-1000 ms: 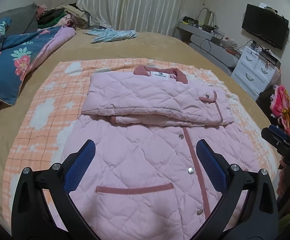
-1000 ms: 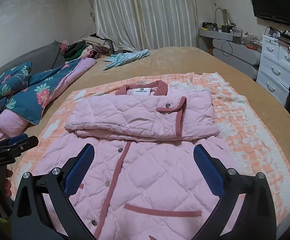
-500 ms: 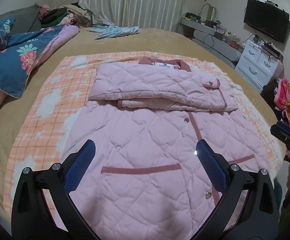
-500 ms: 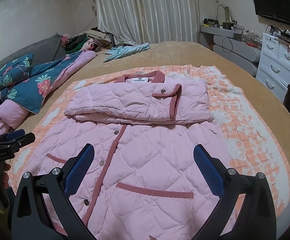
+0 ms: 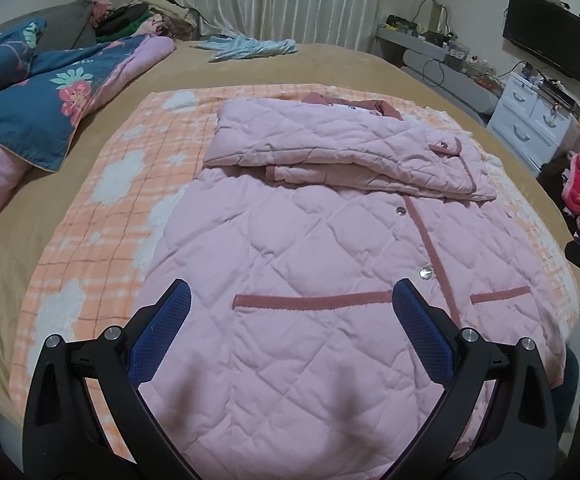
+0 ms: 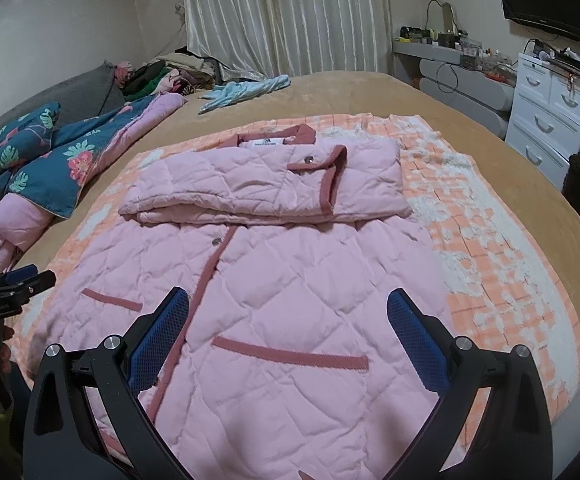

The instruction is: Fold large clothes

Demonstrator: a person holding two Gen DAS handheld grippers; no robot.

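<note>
Lying on the bed: one pink quilted jacket [image 5: 329, 264], front side up, both sleeves folded across the chest, collar at 12 o'clock, hem at 6 o'clock.
Quilt: one blue flowered quilt [image 5: 38, 100] with pink lining, bunched at 10 o'clock in the left view.
Blanket: one orange checked blanket [image 5: 102, 208] under the jacket, on the tan bed [image 5: 329, 64].
Left gripper [image 5: 290, 332]: jaws wide apart, holding nothing, poised over the hem at 6 o'clock; its two blue pads [image 5: 158, 340] stand either side of a pocket.
Pockets: two, each edged with a dark pink strip [image 5: 309, 302].
Snaps: three silver snaps [image 5: 425, 273] seen in the left view, two on the front band and one on the sleeve cuff.
Light blue cloth: one piece [image 5: 250, 46] at 12 o'clock, near the curtain [image 5: 282, 0].
Right gripper [image 6: 288, 338]: jaws wide apart, holding nothing, over the other pocket; also seen at 3 o'clock in the left view.
Drawers: one white chest [image 6: 549, 120] at 2 o'clock.
Television: one, on the wall [image 5: 547, 50] at 2 o'clock.
</note>
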